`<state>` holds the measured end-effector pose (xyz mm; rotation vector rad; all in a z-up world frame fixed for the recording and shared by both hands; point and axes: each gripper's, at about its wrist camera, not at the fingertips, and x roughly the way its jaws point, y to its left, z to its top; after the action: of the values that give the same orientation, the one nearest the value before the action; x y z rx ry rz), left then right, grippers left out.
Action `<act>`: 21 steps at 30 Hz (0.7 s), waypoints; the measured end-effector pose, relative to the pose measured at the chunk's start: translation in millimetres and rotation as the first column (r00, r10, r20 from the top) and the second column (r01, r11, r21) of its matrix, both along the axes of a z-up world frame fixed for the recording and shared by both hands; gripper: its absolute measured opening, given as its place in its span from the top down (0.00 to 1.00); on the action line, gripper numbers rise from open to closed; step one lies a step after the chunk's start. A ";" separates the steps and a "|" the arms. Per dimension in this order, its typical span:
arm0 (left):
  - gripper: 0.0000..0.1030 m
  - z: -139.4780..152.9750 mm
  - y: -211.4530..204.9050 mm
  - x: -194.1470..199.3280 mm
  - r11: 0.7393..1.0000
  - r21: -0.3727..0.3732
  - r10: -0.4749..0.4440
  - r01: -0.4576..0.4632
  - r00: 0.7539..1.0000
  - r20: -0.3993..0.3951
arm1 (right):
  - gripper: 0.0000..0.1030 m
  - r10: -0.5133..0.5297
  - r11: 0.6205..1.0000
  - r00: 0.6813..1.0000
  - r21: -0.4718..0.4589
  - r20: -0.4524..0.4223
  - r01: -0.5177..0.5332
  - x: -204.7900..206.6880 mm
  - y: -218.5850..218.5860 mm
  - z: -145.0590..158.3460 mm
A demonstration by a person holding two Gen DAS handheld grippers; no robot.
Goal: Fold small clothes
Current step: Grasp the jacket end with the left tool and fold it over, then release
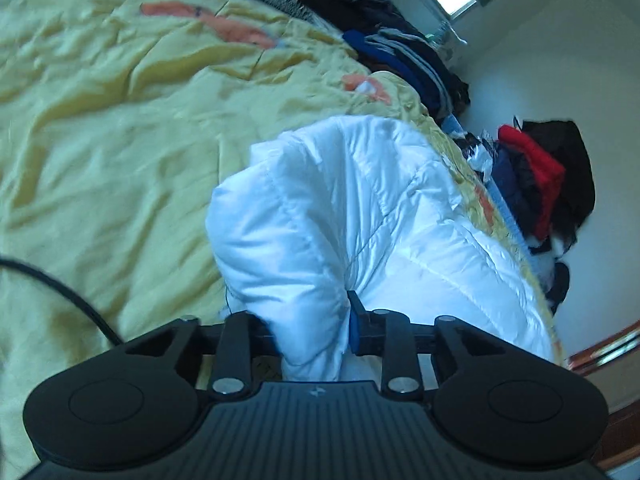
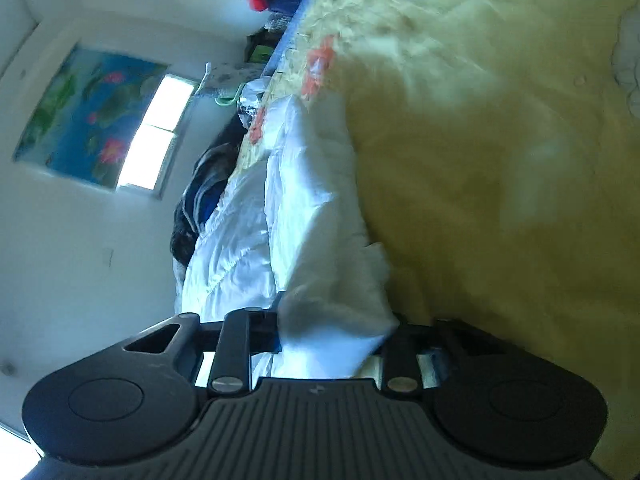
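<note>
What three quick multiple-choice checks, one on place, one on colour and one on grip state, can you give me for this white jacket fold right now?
1. Where does the white padded garment lie?
A. on the yellow quilt
B. on the floor
C. on a chair

2. What colour is the bright item in the clothes pile by the wall?
A. green
B. red
C. pink

3. What is the left gripper doing?
A. hanging open over the bare quilt
B. clamped on the white garment
C. holding a black cable

Answers: 1 A, the yellow quilt spreads under and around it. 2 B, a red piece sits on the dark clothes. 3 B, white fabric bunches between its fingers; the right gripper grips likewise.
</note>
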<state>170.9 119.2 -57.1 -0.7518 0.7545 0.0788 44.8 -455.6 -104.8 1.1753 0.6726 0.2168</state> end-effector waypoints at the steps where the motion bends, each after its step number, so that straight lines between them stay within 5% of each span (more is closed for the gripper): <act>1: 0.64 7.2 1.3 -4.1 0.999 0.038 0.003 -0.003 1.000 0.002 | 0.61 -0.006 1.000 1.000 -0.001 -0.001 0.006 -1.3 -4.3 4.0; 4: 0.59 35.7 9.7 -28.7 0.978 0.193 0.062 -0.081 0.992 0.106 | 0.36 -0.101 0.983 0.993 -0.150 0.066 0.110 -19.0 -26.6 33.6; 7: 0.50 68.5 1.1 -45.4 0.890 0.396 0.118 -0.226 0.953 0.279 | 0.37 -0.187 0.906 0.962 -0.342 0.200 0.247 -26.1 -40.1 69.0; 9: 0.45 86.8 -17.3 -38.9 0.834 0.482 0.078 -0.271 0.920 0.383 | 0.37 -0.123 0.899 0.960 -0.380 0.253 0.215 -6.4 -34.9 88.3; 11: 0.30 99.6 -44.1 -15.5 0.811 0.542 -0.028 -0.220 0.911 0.412 | 0.34 0.000 0.905 0.957 -0.407 0.290 0.123 26.3 -16.1 103.1; 14: 0.29 98.0 -100.9 39.3 0.742 0.666 -0.211 -0.074 0.918 0.337 | 0.30 0.191 0.878 0.932 -0.478 0.308 -0.022 87.9 28.9 112.2; 18: 0.29 74.3 -164.2 110.1 0.632 0.765 -0.356 0.122 0.923 0.146 | 0.30 0.363 0.862 0.900 -0.454 0.240 -0.226 169.1 95.9 105.8; 21: 0.29 43.5 -189.7 147.0 0.519 0.834 -0.372 0.188 0.928 0.023 | 0.31 0.474 0.744 0.868 -0.595 0.149 -0.304 207.1 154.0 96.9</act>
<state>317.8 -70.5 -13.6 0.2899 0.5411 0.0496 251.9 -301.6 -7.9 0.4071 0.6552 0.5090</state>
